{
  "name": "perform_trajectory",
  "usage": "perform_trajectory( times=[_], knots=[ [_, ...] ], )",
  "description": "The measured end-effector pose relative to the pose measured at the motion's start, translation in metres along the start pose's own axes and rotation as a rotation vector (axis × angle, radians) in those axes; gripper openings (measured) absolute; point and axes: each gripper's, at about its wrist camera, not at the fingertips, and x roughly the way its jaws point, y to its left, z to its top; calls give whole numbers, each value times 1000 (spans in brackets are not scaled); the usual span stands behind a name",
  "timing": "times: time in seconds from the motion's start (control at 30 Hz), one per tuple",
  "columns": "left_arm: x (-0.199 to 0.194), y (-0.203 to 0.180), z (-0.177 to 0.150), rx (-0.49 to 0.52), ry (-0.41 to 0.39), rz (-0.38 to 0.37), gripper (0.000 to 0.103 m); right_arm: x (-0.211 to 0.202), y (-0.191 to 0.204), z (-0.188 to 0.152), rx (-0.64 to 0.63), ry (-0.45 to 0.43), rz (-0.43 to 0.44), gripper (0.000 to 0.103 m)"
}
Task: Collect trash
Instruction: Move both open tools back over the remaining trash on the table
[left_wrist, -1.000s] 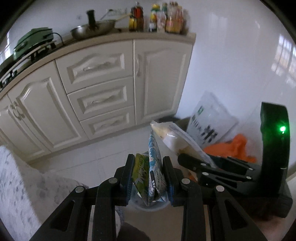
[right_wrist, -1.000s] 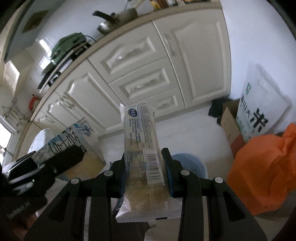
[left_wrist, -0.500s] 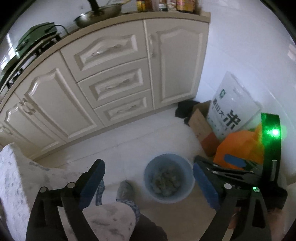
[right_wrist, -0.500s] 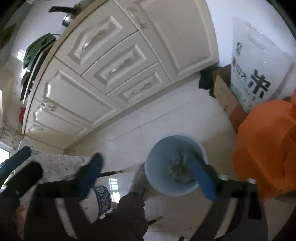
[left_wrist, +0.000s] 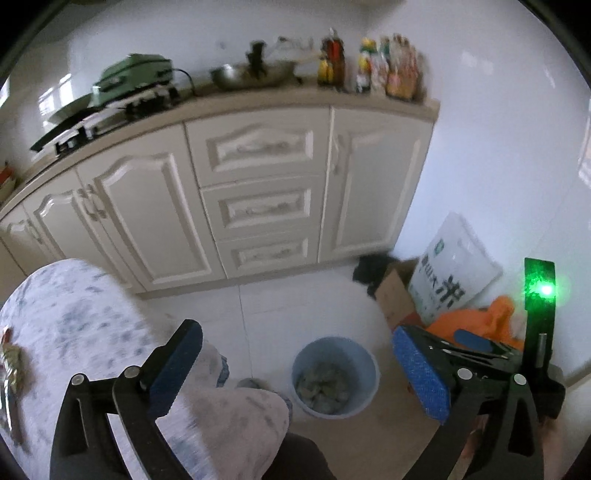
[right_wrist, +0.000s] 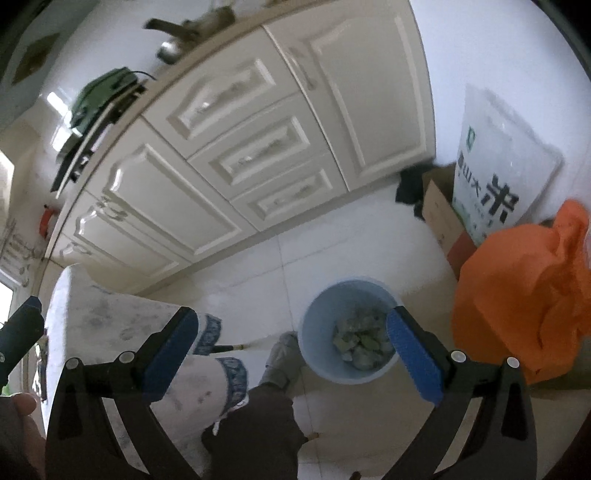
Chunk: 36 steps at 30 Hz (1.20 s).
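- Trash lies heaped at the bottom of the blue bin on the pale tiled floor, in front of the cream cabinets.
- Left gripper is opening, its blue pads nearly at full spread, with nothing between them.
- Right gripper stands fully wide and is empty too; in its view the bin sits below and between the pads, nearer the right-hand one.
- From the left wrist view the bin lies low between the jaws, right of centre and well below them.
- Wrappers show on the patterned tablecloth at the far left edge, well apart from both grippers; these look like the next pickup, though blur makes them hard to read.
- Risk, as I judge it: reaching back for those wrappers, a wide jaw could snag the cloth and drag it, since the fabric bunches just under the left pad.
- Risk: thin wrappers may slip from a shallow pinch and land on the floor beside the bin.
- Risk: the orange bag stands close to the bin, so a loose drop could fall onto it instead.
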Motion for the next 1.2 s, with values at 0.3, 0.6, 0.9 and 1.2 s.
perform_trajectory(
  times=[0.3, 0.6, 0.9, 1.2],
  knots=[
    [-128, 69, -65, -93, -151, 25, 102, -60, 87, -6, -133, -106, 54, 103],
    [-225, 120, -128, -189, -281, 93, 102, -100, 178, -29, -294, -180, 128, 103],
    [-289, 149, -186, -276, -365, 183, 102, -126, 251, -59, -442, -238, 189, 103],
    [-332, 167, -242, -350, -401, 301, 102, -133, 314, -95, -587, -256, 249, 103]
  ],
)
